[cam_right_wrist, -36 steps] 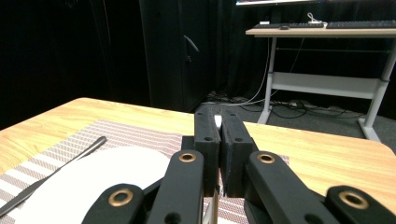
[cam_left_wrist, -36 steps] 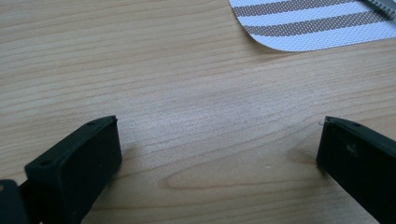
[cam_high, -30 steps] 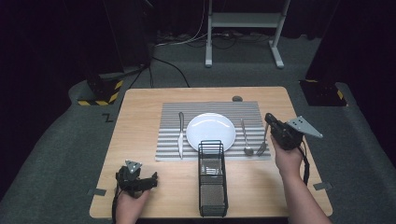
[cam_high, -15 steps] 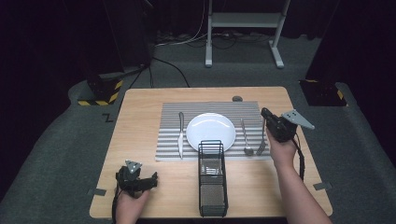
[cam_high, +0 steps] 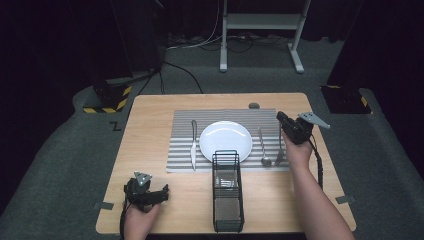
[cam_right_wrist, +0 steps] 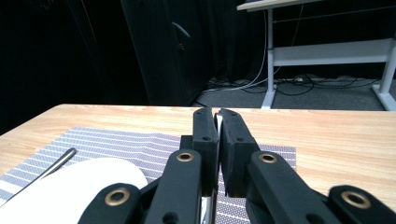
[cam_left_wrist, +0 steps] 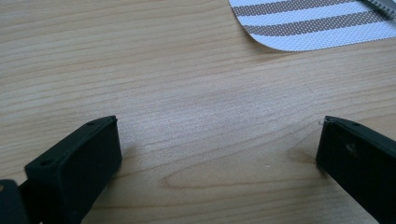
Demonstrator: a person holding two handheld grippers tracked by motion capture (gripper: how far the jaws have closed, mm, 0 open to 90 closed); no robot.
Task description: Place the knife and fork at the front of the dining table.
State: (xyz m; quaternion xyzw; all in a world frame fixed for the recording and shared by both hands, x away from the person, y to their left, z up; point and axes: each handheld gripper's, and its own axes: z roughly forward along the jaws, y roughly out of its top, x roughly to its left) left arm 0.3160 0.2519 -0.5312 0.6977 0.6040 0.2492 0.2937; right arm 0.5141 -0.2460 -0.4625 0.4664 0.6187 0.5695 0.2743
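Right hand-held gripper (cam_high: pixel 281 118) shifted left over fork (cam_high: pixel 279 145), jaws pressed together; left hand-held gripper (cam_high: pixel 162 191) spread, resting on table (cam_high: pixel 150 130).

One plate (cam_high: pixel 225 140); one knife (cam_high: pixel 193 143); one spoon (cam_high: pixel 263 147); one fork (cam_high: pixel 279 143) (one basket (cam_high: pixel 227 199)).

Grey carpet (cam_high: pixel 60 150), black curtains (dark rm), white desk frame (cam_high: pixel 260 22) w/ 2 legs.

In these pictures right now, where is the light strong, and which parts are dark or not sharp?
High view: the table is evenly lit, the room around it near black. Left gripper view: the wood is bright, with a pale sheen between the claw's jaws, which look soft. Right gripper view: the background is dark, and the plate is overexposed and blurred.
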